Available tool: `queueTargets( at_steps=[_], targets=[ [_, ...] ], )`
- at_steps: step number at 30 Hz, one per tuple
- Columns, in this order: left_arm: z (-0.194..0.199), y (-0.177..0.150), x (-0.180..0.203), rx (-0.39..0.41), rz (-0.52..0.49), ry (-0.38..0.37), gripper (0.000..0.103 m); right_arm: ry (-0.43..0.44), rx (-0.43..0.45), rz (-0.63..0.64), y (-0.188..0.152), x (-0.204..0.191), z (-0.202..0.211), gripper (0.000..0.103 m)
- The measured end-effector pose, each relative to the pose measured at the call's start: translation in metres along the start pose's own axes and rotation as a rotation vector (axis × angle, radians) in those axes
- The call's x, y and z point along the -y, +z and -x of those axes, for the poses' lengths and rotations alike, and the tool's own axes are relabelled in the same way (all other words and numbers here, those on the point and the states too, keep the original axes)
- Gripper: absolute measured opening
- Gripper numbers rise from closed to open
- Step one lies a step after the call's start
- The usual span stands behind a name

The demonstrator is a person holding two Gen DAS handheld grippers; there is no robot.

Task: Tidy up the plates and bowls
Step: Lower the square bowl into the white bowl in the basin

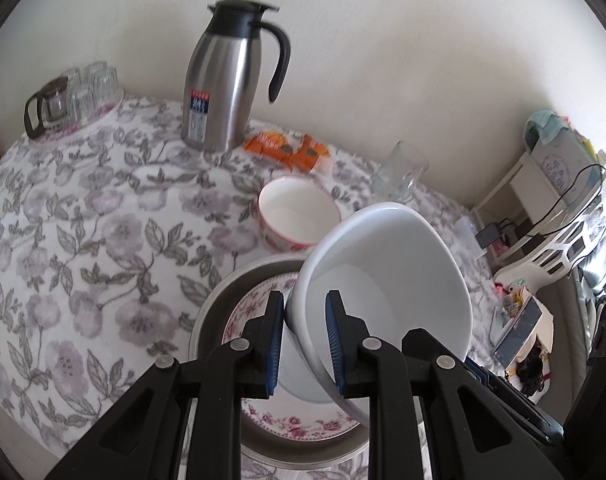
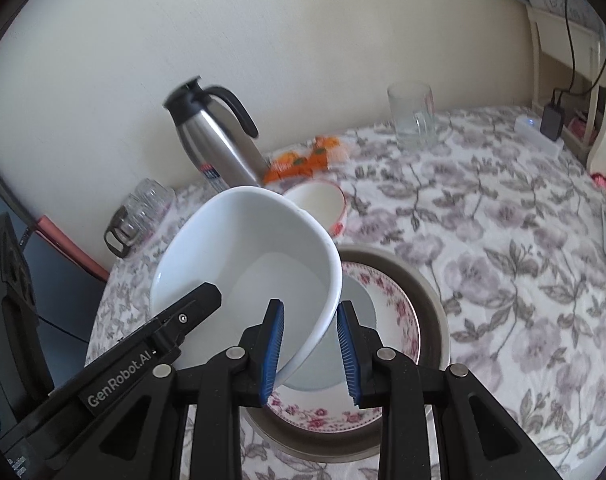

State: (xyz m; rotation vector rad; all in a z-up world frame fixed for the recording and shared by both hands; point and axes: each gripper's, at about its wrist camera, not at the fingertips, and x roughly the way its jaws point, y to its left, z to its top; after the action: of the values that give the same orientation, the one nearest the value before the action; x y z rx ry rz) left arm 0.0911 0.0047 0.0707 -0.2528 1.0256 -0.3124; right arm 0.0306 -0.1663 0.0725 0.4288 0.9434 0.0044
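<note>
Left gripper (image 1: 305, 344) pinched white bowl (image 1: 387, 276) rim at 9 o'clock; right gripper (image 2: 311, 352) pinched rim at 3 o'clock. Bowl hung tilted over floral plate (image 1: 259, 304) in metal pan (image 1: 211, 300); pink-rimmed bowl (image 1: 297, 212) at 12 o'clock. Bowl judged glazed, stiff, slippery, breakable; opposite-rim grip suited.

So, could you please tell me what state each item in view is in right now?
White bowl: tilted, empty, rim gripped on both sides.
Left gripper: fingers shut on its rim.
Right gripper: likewise.
Floral plate: flat inside the metal dish.
Pink-rimmed bowl: upright, empty.
Thermos: upright, lid closed.
Glass mug: upright, empty.
</note>
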Motion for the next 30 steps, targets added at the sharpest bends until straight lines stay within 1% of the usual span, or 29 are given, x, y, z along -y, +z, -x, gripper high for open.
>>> queueTargets(
  at_steps=[8, 21, 30],
  targets=[
    [-0.022, -0.006, -0.005, -0.076, 0.009, 0.017, 0.022, -0.018, -0.072, -0.022, -0.006, 0.009, -0.02, 0.03],
    [-0.041, -0.014, -0.008, -0.159, 0.017, 0.027, 0.022, -0.042, -0.122, -0.024, -0.009, 0.013, -0.031, 0.03],
    [-0.05, -0.015, -0.011, -0.18, 0.025, 0.032, 0.022, -0.027, -0.127, -0.049, -0.01, 0.019, -0.036, 0.03]
  ],
)
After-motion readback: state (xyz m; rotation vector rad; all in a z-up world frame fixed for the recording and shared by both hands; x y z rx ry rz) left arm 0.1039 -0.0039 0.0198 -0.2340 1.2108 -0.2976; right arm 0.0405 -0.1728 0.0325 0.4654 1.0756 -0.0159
